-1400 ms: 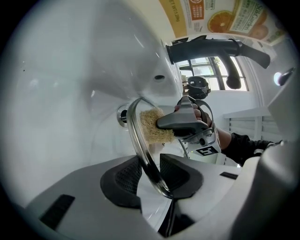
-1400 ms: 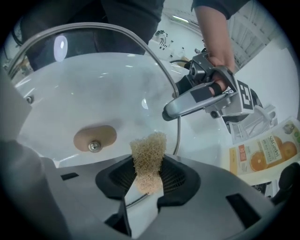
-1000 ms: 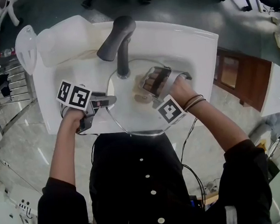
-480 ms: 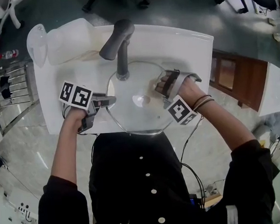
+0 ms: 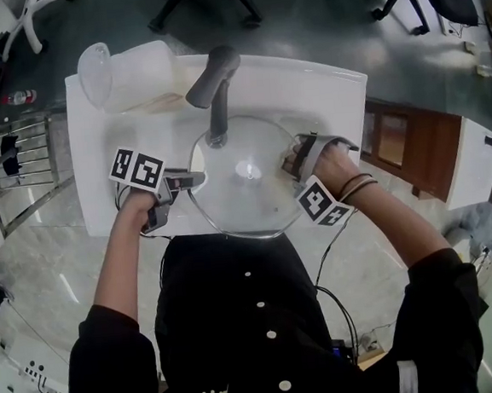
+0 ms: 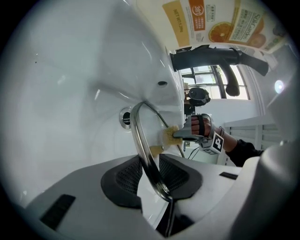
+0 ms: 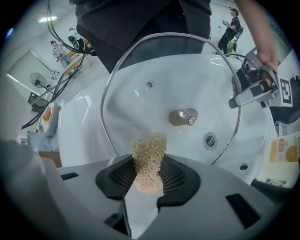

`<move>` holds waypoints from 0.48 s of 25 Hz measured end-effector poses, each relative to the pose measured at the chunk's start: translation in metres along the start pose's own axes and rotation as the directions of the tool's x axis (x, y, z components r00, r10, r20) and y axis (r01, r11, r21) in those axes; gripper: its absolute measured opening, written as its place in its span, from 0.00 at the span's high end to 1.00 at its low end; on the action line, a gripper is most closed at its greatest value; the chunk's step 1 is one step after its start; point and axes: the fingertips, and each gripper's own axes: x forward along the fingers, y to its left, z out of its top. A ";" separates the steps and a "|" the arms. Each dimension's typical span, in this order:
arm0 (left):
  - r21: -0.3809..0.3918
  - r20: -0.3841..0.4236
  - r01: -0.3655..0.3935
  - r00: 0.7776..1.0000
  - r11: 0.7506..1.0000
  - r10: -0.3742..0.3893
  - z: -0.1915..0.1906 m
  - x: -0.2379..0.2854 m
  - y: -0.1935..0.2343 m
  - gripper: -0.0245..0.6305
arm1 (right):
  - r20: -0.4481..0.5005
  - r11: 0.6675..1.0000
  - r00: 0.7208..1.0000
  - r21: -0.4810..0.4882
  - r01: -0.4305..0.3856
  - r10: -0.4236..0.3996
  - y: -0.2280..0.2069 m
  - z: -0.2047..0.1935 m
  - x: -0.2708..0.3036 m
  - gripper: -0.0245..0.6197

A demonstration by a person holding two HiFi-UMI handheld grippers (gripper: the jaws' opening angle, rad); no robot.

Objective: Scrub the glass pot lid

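Observation:
The round glass pot lid (image 5: 229, 201) lies tilted over the white sink basin, its knob (image 5: 245, 170) facing up. My left gripper (image 5: 189, 181) is at the lid's left edge. In the left gripper view the metal rim (image 6: 140, 140) runs between the pads, which are shut on it and have just been closing a little tighter. My right gripper (image 5: 298, 157) points down at the lid's right edge, shut on a beige scrub pad (image 7: 149, 159). The right gripper view shows the pad's tip above the rim, with the knob (image 7: 183, 117) beyond it.
A dark faucet (image 5: 215, 83) arches over the back of the sink (image 5: 330, 85). A clear plastic jug (image 5: 128, 73) lies on the counter at the back left. A metal rack (image 5: 20, 160) stands on the left and a wooden cabinet (image 5: 404, 143) on the right.
My right gripper has carried the scrub pad from near the lid's middle out to its right edge. The left gripper has kept its hold on the rim.

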 end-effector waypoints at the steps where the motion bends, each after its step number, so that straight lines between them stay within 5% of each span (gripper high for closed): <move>1: -0.013 0.008 0.008 1.000 1.000 -0.008 0.000 0.000 0.000 0.77 | -0.003 1.000 1.000 -0.007 -0.018 0.018 0.003 -0.001 -0.001 0.73; 12: -0.065 0.039 0.035 0.999 0.997 -0.032 0.003 0.000 0.000 0.78 | -0.032 0.994 0.995 -0.054 -0.100 0.099 0.024 -0.006 -0.006 0.73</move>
